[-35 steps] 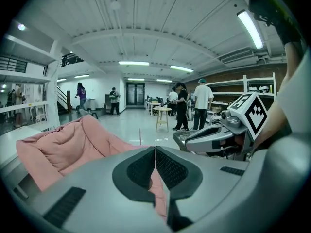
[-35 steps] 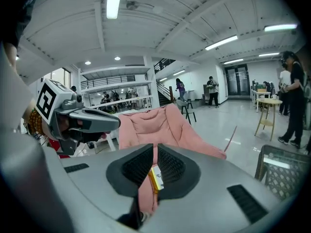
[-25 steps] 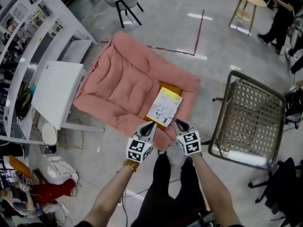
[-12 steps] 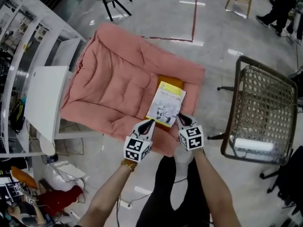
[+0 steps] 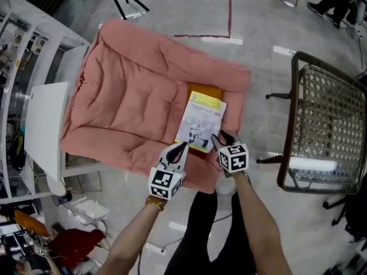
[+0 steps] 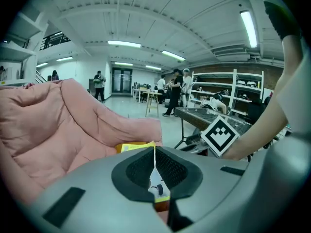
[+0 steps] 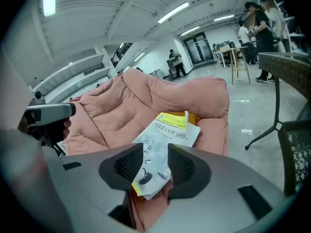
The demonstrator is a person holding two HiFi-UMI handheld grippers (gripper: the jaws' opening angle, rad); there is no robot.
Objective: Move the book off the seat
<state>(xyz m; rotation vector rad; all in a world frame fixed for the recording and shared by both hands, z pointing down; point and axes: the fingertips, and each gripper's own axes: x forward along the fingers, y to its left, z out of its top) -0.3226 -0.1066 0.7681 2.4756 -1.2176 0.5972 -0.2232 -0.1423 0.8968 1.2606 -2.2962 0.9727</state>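
A white shelf unit (image 5: 43,125) stands well off to the left of both tongs. Next to it a pink cushioned seat (image 5: 126,96) spreads across the floor, and both tongs sit over its near edge.

The left tongs (image 5: 182,148) point forward and down at the near left corner of the book (image 5: 200,122). Their jaws are drawn together to a thin slit. Only a sliver of the book's pale cover shows through it, lying just beyond the tips rather than clamped.

The book lies flat on the seat's right part, just ahead of both tongs, with its near edge between the two. Its far end rests on an orange object (image 5: 207,90) that pokes out from under it.

The right tongs (image 5: 218,137) are at the book's near right corner. Their jaws have just been opening and stand about half apart. The book's near corner lies in the gap, and the pads do not press on it.

Well to the right of the right tongs stands a wicker chair (image 5: 330,113) on the glossy floor.
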